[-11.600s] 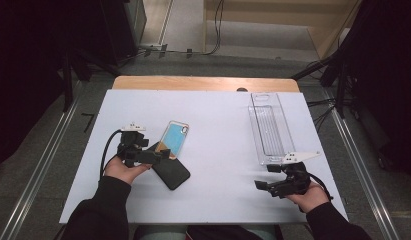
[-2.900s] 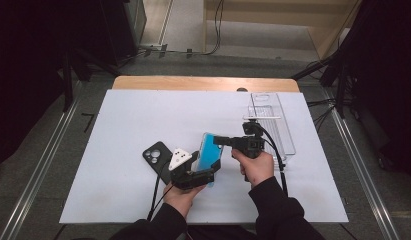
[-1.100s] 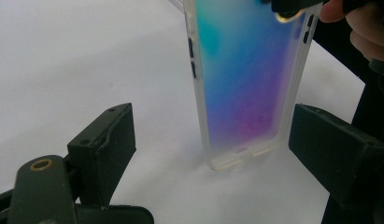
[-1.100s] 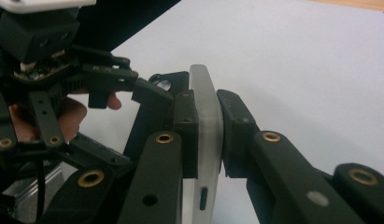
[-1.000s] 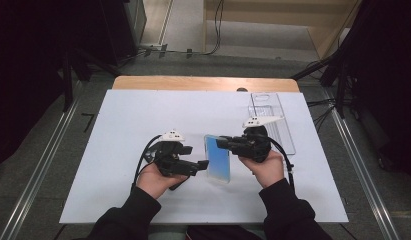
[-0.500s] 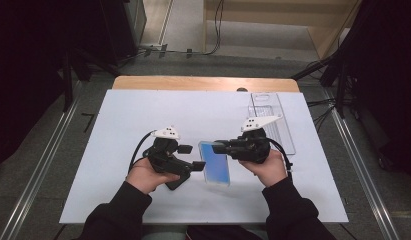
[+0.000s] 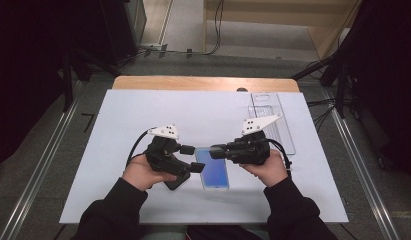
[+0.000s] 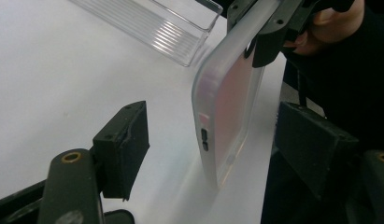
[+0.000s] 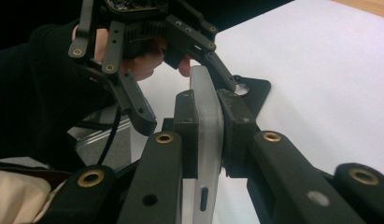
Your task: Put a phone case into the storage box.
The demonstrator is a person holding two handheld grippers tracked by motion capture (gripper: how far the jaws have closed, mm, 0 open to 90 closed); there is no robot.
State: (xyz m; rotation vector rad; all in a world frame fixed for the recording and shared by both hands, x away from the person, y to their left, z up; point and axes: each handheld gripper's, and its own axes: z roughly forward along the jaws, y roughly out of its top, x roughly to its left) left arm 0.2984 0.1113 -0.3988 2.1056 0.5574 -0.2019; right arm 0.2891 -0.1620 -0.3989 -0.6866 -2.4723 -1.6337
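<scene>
Frosted phone case (image 7: pixel 213 174) sits clamped in your right hand-held gripper (image 7: pixel 217 150) by its top edge, standing on edge above the white worktop (image 7: pixel 118 115). Your left hand-held gripper (image 7: pixel 193 158) has just been closing; the case's lower end is between its pads (image 8: pixel 126 140), not yet touched.
</scene>
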